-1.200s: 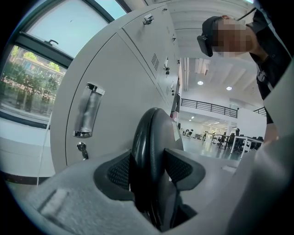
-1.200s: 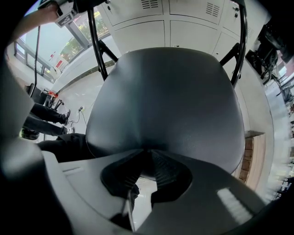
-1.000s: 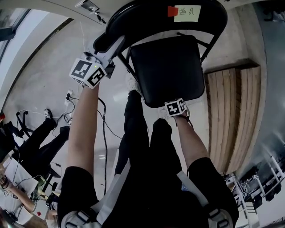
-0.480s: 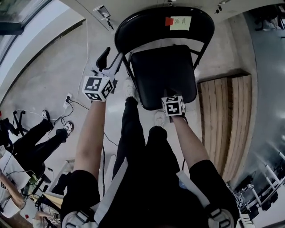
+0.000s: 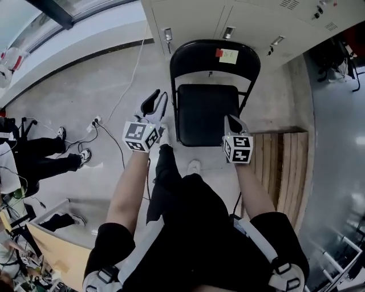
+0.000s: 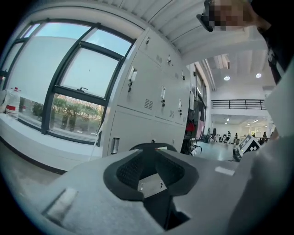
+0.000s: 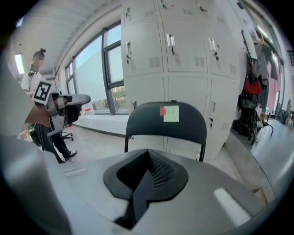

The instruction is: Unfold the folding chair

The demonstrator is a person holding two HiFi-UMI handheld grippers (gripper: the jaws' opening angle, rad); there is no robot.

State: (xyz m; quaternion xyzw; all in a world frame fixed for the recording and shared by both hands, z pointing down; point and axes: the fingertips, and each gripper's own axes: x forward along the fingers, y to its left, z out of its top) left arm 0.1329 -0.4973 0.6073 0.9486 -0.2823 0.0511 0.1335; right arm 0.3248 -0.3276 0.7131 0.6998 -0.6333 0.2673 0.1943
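The black folding chair point(image 5: 208, 111) stands with its seat down in front of grey lockers, a red and a yellow sticker on its backrest point(image 7: 165, 121). Both grippers hover in the air on my side of it, touching nothing. My left gripper point(image 5: 155, 105) is off the seat's left side; its jaws are closing with a gap and nothing between them. In the left gripper view point(image 6: 154, 172) only the backrest's top point(image 6: 151, 146) peeks over the jaws. My right gripper point(image 5: 234, 122) is off the seat's right front corner, shut and empty, and faces the backrest in the right gripper view point(image 7: 148, 158).
Grey lockers point(image 5: 228, 17) stand right behind the chair. A low wooden platform point(image 5: 285, 165) lies at its right. Cables point(image 5: 114, 137) trail over the concrete floor at left, where another person's legs point(image 5: 51, 159) show. My own legs and white shoe point(image 5: 194, 167) are just before the chair.
The left gripper let go of the backrest's left edge and drew back. The right gripper left the seat's front edge and rose. The chair now stands free, farther off.
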